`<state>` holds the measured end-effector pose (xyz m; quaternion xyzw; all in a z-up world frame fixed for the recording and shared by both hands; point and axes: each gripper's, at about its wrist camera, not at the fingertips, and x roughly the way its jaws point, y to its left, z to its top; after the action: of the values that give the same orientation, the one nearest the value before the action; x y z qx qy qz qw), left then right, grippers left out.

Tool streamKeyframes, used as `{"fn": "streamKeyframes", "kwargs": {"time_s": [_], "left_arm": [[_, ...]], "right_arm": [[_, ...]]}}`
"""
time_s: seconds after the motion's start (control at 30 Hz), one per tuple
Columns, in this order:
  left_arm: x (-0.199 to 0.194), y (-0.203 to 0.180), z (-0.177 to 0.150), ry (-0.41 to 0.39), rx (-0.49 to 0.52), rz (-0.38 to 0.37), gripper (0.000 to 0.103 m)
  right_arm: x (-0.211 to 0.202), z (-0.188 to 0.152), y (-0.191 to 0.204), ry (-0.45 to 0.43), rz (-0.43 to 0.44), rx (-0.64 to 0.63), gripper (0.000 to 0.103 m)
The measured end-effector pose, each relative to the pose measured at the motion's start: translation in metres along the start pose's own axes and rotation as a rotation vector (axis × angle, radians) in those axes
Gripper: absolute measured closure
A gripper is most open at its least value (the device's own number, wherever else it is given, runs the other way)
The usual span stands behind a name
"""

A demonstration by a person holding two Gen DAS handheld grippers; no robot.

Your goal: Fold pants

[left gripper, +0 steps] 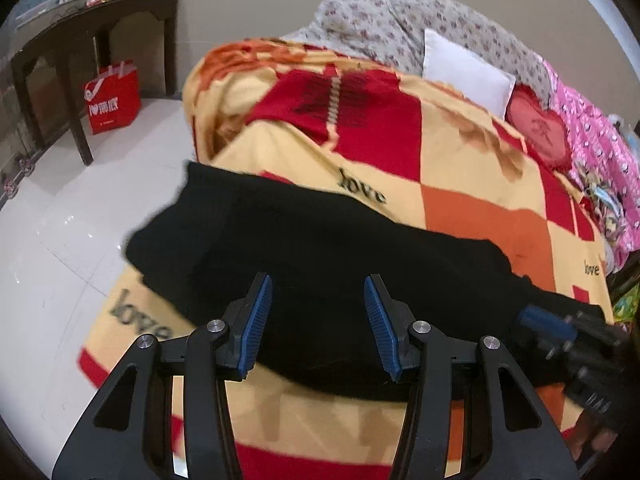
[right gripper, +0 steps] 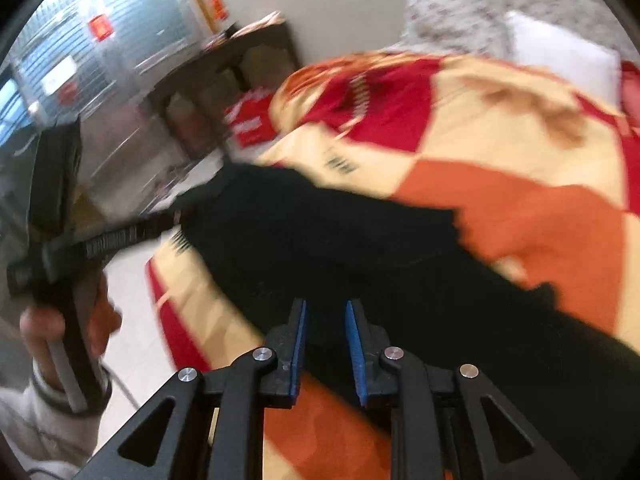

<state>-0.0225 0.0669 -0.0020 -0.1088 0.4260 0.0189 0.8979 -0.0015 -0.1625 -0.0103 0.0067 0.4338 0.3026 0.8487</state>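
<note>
Black pants (left gripper: 320,240) lie across a red, orange and cream checked blanket (left gripper: 460,152) on a bed; their left end hangs past the bed's edge. My left gripper (left gripper: 318,284) is open, jaws wide, just above the pants' near edge, nothing between them. In the right wrist view the pants (right gripper: 360,240) run from upper left to lower right. My right gripper (right gripper: 326,308) is open with a narrower gap, over the pants near their near edge; the frame is motion-blurred. The right gripper also shows in the left wrist view (left gripper: 560,332), the left gripper in the right wrist view (right gripper: 120,236).
A white pillow (left gripper: 468,70), a red heart cushion (left gripper: 540,128), a floral quilt (left gripper: 420,16) and pink bedding (left gripper: 600,152) lie at the bed's far end. A dark wooden table (left gripper: 80,40) and a red bag (left gripper: 114,98) stand on the white tile floor (left gripper: 60,240) at left.
</note>
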Motion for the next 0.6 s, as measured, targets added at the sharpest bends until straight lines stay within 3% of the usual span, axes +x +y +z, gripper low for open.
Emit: {"fn": "streamKeyframes", "kwargs": {"time_s": [0.17, 0.4, 0.5, 0.6], "left_arm": [[0.026, -0.015, -0.008, 0.041, 0.010, 0.026, 0.055], [0.034, -0.028, -0.012, 0.014, 0.059, 0.089, 0.047], [0.031, -0.027, -0.012, 0.018, 0.048, 0.079, 0.047], [0.024, -0.028, -0.012, 0.020, 0.041, 0.059, 0.047]], "right_arm": [[0.018, 0.013, -0.020, -0.003, -0.045, 0.065, 0.082], [0.047, 0.032, -0.037, -0.005, -0.044, 0.091, 0.082], [0.035, 0.030, -0.039, -0.012, -0.009, 0.120, 0.082], [0.009, 0.017, -0.034, -0.025, -0.048, 0.081, 0.082]]}}
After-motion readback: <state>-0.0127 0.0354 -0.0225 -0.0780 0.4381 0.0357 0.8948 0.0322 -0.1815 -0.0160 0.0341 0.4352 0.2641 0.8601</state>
